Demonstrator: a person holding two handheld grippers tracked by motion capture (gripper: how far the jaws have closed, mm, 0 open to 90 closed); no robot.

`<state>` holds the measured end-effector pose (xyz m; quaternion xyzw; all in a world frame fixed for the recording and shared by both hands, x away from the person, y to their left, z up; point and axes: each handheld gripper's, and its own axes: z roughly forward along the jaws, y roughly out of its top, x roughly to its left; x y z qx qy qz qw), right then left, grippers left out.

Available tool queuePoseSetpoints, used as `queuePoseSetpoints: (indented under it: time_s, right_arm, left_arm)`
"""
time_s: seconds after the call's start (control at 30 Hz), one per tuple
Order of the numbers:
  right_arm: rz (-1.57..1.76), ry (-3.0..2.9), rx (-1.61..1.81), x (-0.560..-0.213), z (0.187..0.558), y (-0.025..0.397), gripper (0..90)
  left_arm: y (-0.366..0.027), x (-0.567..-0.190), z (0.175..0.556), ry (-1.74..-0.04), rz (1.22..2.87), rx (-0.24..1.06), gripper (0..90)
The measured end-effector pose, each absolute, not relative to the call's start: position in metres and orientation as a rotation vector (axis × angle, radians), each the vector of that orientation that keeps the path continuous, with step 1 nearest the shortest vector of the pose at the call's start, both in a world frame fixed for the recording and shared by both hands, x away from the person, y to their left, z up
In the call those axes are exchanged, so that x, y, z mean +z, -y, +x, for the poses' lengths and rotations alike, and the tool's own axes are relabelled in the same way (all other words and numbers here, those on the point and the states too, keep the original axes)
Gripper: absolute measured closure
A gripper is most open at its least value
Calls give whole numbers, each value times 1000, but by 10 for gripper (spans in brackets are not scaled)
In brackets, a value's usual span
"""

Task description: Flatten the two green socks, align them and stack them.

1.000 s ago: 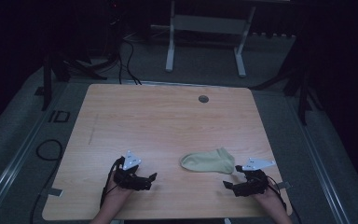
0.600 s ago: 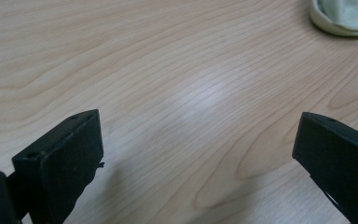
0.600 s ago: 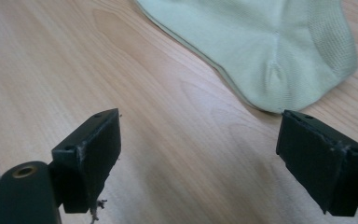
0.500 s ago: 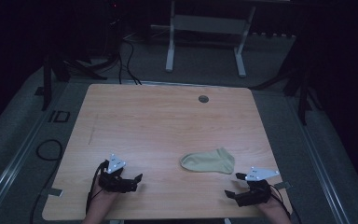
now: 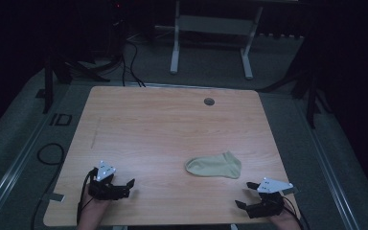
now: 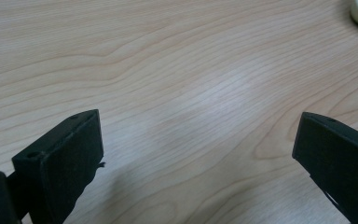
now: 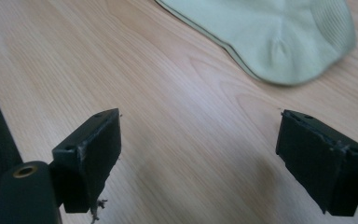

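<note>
Lower right of high view: your right gripper (image 5: 247,195) sits w/ jaws wide apart, holding nothing, near the sock (image 5: 213,166) lying flat lower centre-right; left gripper (image 5: 130,186), lower left, likewise wide and empty. Risk: thin fabric, so jaws may skid on the table (image 5: 163,120) or pinch one layer only. Nothing blocks the path; grommet hole (image 5: 209,101) sits far off, upper centre.
</note>
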<state>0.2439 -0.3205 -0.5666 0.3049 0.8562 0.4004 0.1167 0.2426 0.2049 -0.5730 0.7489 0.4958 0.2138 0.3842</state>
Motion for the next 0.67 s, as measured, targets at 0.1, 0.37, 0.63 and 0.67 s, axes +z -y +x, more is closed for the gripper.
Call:
queuePoseSetpoints:
  time_s: [0.1,0.37,0.63,0.67]
  right_arm:
    - [902,-2502,1172,-568,243,322,138]
    - [851,-2491,1144,-570,241,321,139]
    - [835,-2494,1110,-572,242,320,139]
    - [838,-2492,1112,-572,242,320,139]
  left_arm:
    - [-207,-573,241,-1270,1906,551,16]
    - [-197,-576,235,-1220,1947,536,16]
    - [-190,-578,234,-1205,1985,545,16]
    - [-190,-578,233,-1203,1986,544,16]
